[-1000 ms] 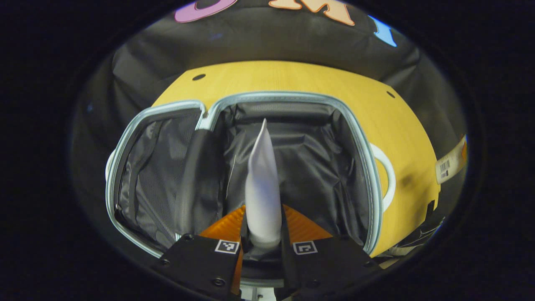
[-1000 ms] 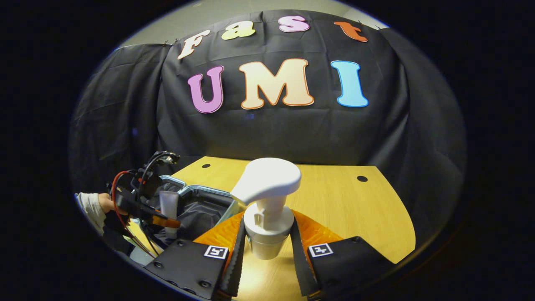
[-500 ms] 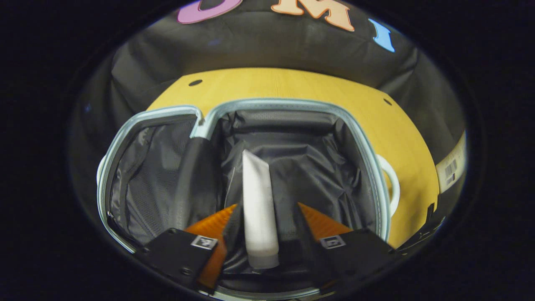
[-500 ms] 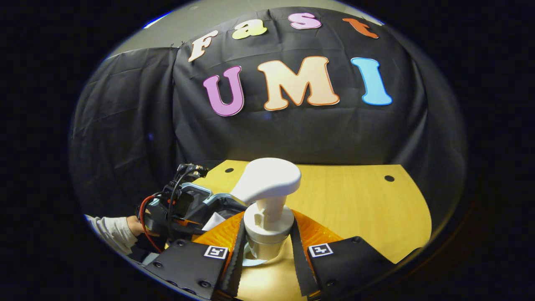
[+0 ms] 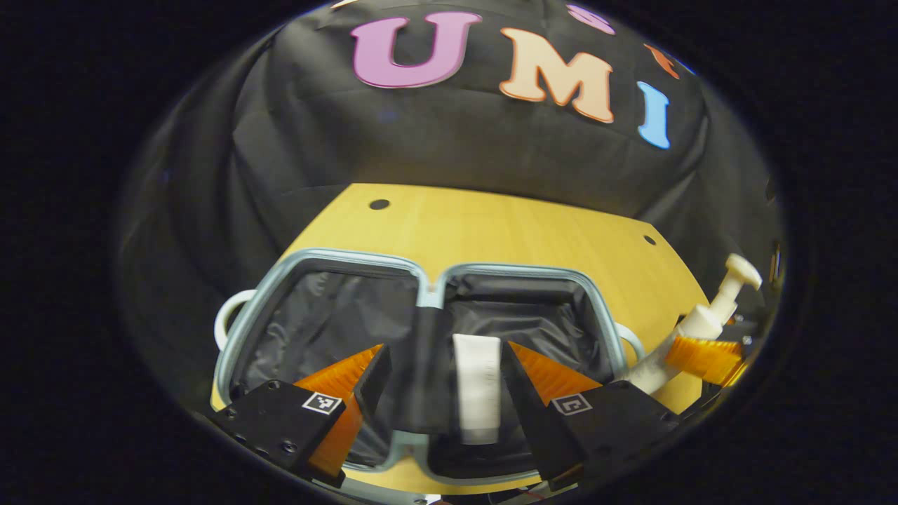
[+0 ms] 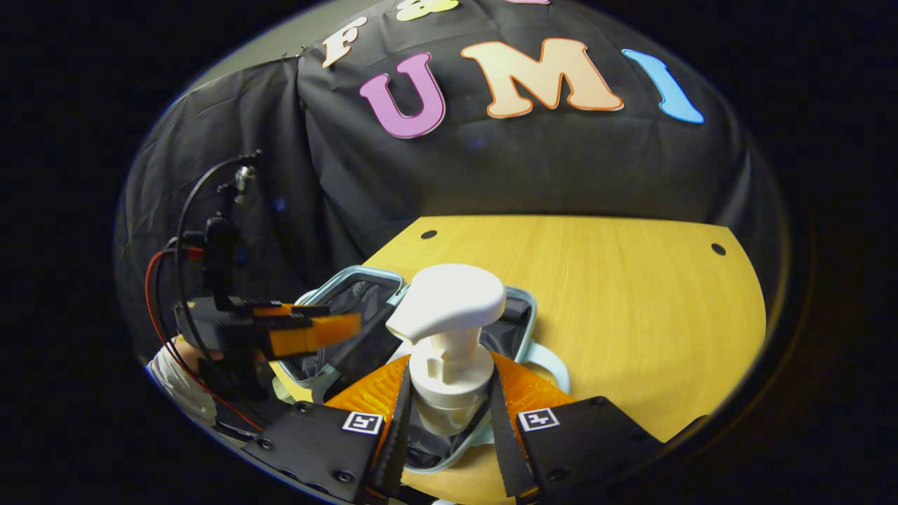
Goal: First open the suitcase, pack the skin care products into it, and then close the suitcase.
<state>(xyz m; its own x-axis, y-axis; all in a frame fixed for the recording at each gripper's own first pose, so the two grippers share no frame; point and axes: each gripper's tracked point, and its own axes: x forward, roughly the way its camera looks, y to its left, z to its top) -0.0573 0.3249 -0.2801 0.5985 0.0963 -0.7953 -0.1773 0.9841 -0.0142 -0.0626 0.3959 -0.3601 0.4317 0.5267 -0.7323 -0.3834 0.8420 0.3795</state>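
1. Done: the suitcase lies open on the table.
2. The tube lies in its right half, at 6 o'clock in the left gripper view; the left gripper hangs over it, fingers apart.
3. The right gripper is clamped on the pump bottle, above the case.
4. Left, I judge: drop the bottle in, close the lid.

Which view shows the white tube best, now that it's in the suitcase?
The left gripper view: the white tube lies full-length in the open suitcase, between the left gripper's spread fingers. In the right gripper view, the pump bottle stands in front of that compartment.
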